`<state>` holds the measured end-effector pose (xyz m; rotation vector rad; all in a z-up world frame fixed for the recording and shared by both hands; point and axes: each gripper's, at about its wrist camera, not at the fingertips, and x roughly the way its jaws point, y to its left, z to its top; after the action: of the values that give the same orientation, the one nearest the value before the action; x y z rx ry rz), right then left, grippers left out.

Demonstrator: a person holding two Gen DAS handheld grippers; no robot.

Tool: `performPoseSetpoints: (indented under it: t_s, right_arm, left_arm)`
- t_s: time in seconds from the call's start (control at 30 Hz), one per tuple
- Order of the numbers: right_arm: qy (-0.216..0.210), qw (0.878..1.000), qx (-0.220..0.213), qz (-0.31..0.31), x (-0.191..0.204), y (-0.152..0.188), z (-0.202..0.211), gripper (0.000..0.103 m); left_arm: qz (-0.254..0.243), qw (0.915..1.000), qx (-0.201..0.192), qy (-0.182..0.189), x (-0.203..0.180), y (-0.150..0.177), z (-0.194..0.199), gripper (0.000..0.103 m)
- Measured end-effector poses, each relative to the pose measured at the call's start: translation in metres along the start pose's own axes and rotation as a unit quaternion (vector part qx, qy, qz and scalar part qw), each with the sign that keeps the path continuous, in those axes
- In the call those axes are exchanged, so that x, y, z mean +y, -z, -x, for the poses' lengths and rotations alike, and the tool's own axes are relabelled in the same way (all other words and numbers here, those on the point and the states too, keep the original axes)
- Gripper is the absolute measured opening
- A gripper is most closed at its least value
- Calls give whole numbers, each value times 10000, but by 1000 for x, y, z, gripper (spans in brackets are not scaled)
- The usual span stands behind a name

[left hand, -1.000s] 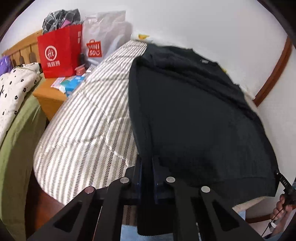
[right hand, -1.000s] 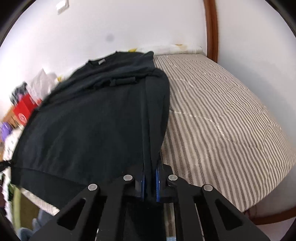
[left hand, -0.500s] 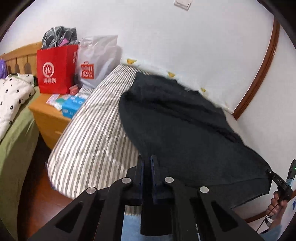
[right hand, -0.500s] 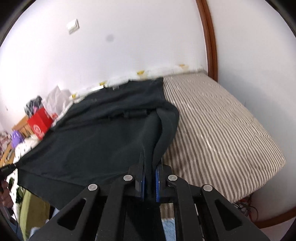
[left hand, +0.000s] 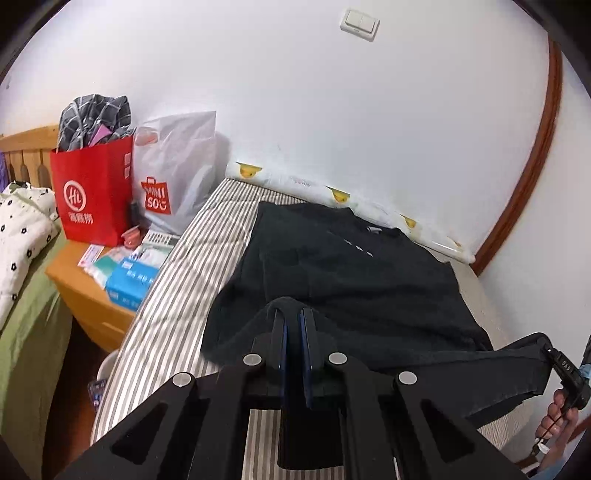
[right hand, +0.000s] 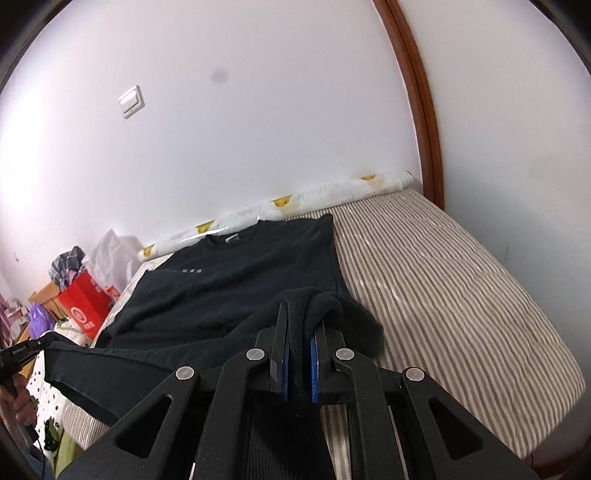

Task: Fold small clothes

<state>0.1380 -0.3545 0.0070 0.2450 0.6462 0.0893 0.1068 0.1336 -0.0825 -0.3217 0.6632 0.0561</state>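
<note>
left gripper (left hand: pixel 292 325) jaws clamping black shirt (left hand: pixel 354 273), striped bed (left hand: pixel 192 280)

a red paper bag (left hand: pixel 92 192) and a white plastic bag (left hand: pixel 177 170) stand on a wooden nightstand (left hand: pixel 79 280) beside the striped bed (right hand: pixel 443 288), a light switch (left hand: pixel 359 24) on the wall above.

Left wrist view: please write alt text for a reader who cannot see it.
The left hand-held gripper is shut on the lifted hem of a black sweatshirt spread over a striped mattress; the right hand-held gripper holds the hem's other corner at the right edge. A red bag and white bag stand behind.
</note>
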Motion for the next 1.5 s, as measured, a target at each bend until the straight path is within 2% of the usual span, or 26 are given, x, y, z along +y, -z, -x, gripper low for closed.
performPoseSetpoints:
  t_s: [0.2,0.43,0.63,0.87,1.0,1.1,1.13,1.17,1.2,1.27,1.4,1.5]
  right_arm:
    - [-186,9993,159,-294,-8,-35,-61,8]
    - [-77,9988,385,-289,-7,-54,-127,8]
    - [112,9974,693,-181,-12,-57,-178,8]
    - [503,9921,1152,61,-13,-42,-220,8]
    - [719,9890,1265,253,-9,-39,-221,10]
    - [814,9889,1202,315,-6,-37,-201,17]
    - [892,9885,1165,363,-5,-35,-190,23]
    - [942,9883,1130,390,-4,-34,-183,34]
    - [986,9887,1051,412,-5,-31,-170,38]
    - [1009,9894,975,372,-8,-23,-147,48]
    - [1088,9880,1071,238,-21,-2,-113,52]
    - [1088,9859,1265,112,-33,18,-103,55]
  left_arm:
    - [122,9998,103,-154,0,-32,-55,7]
    - [280,9991,255,-167,5,-54,-111,7]
    - [143,9981,509,-315,4,-59,-156,7]
    - [101,9958,826,-392,6,-54,-185,8]
    - [71,9950,933,-362,6,-52,-187,10]
    - [17,9943,1006,-347,6,-49,-179,14]
    - [-8,9942,1013,-350,5,-48,-174,18]
    - [-21,9945,985,-368,6,-46,-167,25]
    - [-29,9947,947,-398,7,-44,-160,29]
    - [-24,9956,865,-349,10,-39,-145,46]
    - [44,9953,934,-238,19,-14,-116,48]
    - [149,9948,988,-202,26,8,-101,48]
